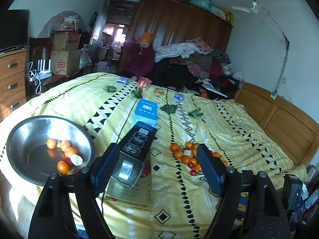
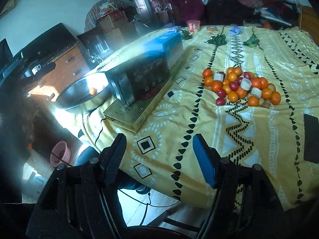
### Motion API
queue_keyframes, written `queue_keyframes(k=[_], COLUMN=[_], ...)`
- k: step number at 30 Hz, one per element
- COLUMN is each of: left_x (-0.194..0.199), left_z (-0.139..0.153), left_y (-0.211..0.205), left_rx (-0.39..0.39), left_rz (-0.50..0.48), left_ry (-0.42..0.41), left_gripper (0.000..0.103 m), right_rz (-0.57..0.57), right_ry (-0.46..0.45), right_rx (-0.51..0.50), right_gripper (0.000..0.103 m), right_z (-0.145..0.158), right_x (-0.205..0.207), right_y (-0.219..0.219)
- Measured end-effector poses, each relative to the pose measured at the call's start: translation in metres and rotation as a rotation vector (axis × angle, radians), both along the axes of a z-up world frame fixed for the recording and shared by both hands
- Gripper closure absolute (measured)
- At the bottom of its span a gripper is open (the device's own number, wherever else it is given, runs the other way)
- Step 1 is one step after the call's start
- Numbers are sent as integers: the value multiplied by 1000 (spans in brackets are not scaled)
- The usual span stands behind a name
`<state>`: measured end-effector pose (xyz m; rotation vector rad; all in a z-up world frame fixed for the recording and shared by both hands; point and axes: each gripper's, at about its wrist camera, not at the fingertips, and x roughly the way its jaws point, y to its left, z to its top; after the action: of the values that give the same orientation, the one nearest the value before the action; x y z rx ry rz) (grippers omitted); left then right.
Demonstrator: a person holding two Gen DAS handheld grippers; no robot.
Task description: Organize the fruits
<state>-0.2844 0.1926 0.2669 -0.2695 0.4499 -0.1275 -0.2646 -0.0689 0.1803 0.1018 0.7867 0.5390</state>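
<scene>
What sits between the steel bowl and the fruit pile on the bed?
Stacked boxes: a dark glossy box on a flat yellow box, between round steel bowl and fruit pile, clearest in the right wrist view.

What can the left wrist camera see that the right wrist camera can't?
Only the left wrist view shows the ceiling fan, the brown wardrobe and down inside the metal bowl, where several fruits lie. Only the right wrist view shows the pink basket on the floor and the whole fruit pile unblocked. Both show the yellow bedspread, the bowl, the stacked boxes, the seated person in the orange hat, and an open, empty hand-held gripper: left, right.
</scene>
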Motion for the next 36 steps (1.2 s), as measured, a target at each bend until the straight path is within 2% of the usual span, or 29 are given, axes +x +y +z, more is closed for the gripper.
queue_keyframes(k=[5,9,10,12,13,15,17,19,23,30,34,36], left_x=[35,86,100,129,142,168,192,212,239,253,254,252], left_z=[-19,-57,-71,-103,-118,-143,-163,-178,-203,-235,-242,-241], left_y=[-63,-110,-120,-138,-145,-160,-171,-181,-200,-219,-220,-221], left_rx=[48,49,47,46,42,28,13,-10,1,80,93,106], left_rz=[-155,-254,-273,-315,-328,-351,-353,-357,-351,-344,-350,-359], left_ry=[73,194,230,312,348,400,438,457,492,528,526,515], left_gripper=[20,22,25,38,41,52,56,57,57,57,57,66], right_rz=[-102,-167,-177,-181,-184,-195,-204,-211,-215,-230,-245,-258], right_ry=[18,73,88,127,150,196,233,253,270,266,248,229], right_rx=[-4,0,4,11,15,22,30,31,15,16,23,29], right_gripper=[33,30,30,30,30,30,30,31,31,30,31,33], right_z=[-12,-30,-36,-49,-56,-70,-81,-88,-96,-100,-98,-93], right_x=[1,14,18,26,31,41,49,55,67,87,106,117], right_y=[-32,-58,-63,-74,-78,-89,-98,-105,-118,-132,-139,-145])
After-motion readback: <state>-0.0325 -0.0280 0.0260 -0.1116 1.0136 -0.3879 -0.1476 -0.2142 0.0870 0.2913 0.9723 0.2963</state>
